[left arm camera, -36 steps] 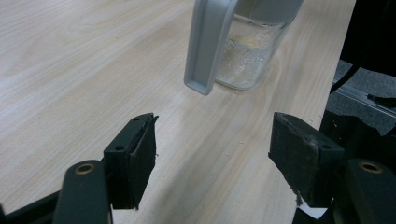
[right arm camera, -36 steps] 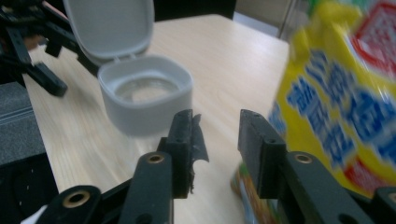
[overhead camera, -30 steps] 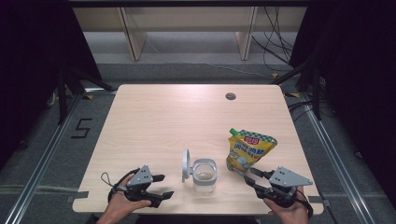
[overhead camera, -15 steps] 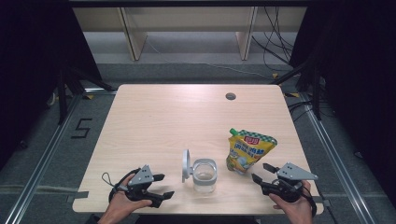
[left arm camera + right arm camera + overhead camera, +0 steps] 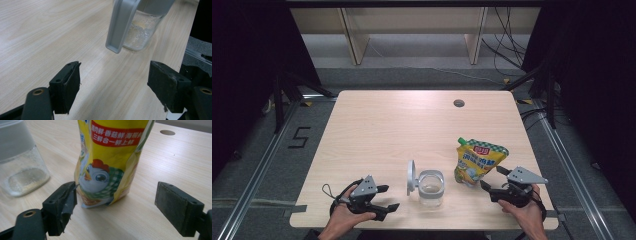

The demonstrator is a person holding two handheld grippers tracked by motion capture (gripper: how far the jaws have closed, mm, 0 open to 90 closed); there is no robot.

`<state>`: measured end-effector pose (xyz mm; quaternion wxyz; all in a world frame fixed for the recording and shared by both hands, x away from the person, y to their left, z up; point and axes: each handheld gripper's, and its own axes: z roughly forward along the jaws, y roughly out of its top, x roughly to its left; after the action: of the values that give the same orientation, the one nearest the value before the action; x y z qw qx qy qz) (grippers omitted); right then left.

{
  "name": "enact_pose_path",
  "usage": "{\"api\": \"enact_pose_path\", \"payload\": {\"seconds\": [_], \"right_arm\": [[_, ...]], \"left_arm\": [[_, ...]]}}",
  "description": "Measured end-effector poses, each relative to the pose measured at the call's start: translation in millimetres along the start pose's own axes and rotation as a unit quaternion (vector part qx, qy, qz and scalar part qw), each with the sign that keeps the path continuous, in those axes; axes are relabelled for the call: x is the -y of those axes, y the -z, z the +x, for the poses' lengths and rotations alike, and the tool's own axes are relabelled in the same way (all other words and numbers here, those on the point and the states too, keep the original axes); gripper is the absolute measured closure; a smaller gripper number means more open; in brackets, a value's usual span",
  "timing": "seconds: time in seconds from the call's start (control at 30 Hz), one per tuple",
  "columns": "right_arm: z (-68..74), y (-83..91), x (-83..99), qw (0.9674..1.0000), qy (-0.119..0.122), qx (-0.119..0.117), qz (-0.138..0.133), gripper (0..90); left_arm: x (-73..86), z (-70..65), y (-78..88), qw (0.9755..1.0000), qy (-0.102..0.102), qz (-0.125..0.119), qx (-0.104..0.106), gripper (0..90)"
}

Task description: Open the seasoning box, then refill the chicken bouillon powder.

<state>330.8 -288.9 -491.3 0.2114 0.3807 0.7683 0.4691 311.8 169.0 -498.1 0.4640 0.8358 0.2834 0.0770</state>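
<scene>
High view first: the right tongs point(image 5: 494, 181) have pulled back toward the near edge of the worktop point(image 5: 377, 130) since a second ago, when they sat up against the foot of the pouch point(image 5: 477, 161); their jaws have just been opening and now stand wide with nothing between them; the pouch stands upright on its own, just beyond the tips and clear of both pads. Right gripper view agrees; the yellow pouch point(image 5: 110, 162) rises between and beyond the two black jaws, untouched, with the jar point(image 5: 21, 162) off to one side. I take that as a release: the pouch has been set down beside the jar point(image 5: 431, 187), whose lid point(image 5: 411, 176) is flipped up and which holds a little pale powder; pouring looks finished or paused. Left tongs point(image 5: 386, 197) have kept still near the jar, open and empty; the left gripper view shows the lid point(image 5: 121, 23) ahead of them, so closing it seems the likely next job.
</scene>
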Motion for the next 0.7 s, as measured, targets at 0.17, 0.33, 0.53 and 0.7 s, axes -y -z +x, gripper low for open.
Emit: {"api": "enact_pose_path", "payload": {"seconds": [0.17, 0.33, 0.53, 0.7], "right_arm": [[-1.9, -7.0, -0.9, 1.0000, 0.004, -0.003, -0.005, 17.1], [-3.1, -12.0, -1.7, 1.0000, 0.003, -0.006, -0.005, 16.1], [-4.3, -17.0, -1.8, 0.9999, 0.014, -0.006, -0.008, 16.1], [0.0, -21.5, -3.9, 0.9999, -0.006, -0.009, -0.008, 16.1]], "left_arm": [[0.6, -2.4, -1.0, 0.9999, 0.011, -0.006, 0.000, 25.4], [0.4, -1.5, -0.7, 1.0000, 0.007, -0.003, -0.003, 25.4], [0.5, -1.6, -0.4, 1.0000, 0.005, 0.003, -0.003, 25.4], [1.6, -3.8, -0.9, 1.0000, 0.007, -0.005, 0.000, 25.4]]}}
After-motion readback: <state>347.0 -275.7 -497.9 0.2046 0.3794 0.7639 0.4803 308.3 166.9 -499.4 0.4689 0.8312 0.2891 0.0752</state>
